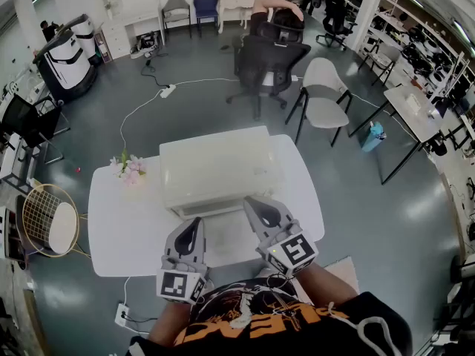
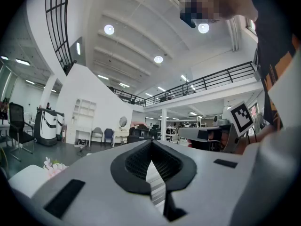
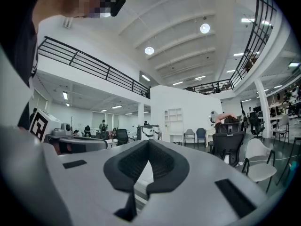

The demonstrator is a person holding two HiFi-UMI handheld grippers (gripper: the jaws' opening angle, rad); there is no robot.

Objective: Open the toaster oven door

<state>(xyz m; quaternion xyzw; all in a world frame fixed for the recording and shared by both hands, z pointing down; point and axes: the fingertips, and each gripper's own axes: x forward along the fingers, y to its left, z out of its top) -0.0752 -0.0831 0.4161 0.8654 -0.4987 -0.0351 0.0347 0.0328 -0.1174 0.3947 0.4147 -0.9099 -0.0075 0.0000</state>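
Left tongs (image 1: pixel 195 223) and right tongs (image 1: pixel 252 203), both clenched empty, hover before the cream boxy toaster oven (image 1: pixel 219 165) on the white table (image 1: pixel 126 228), likely staged to approach.

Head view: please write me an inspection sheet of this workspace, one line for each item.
Surface: white table, rounded corners.
Job's things: white toaster oven at the table's middle; door appears closed.
Clutter: pink flowers left of the oven.
Grippers: left gripper and right gripper both shut, empty, near the oven's front.
Cables: white cable and power strip on the floor beyond the table.
Surroundings: black office chair, white chair.
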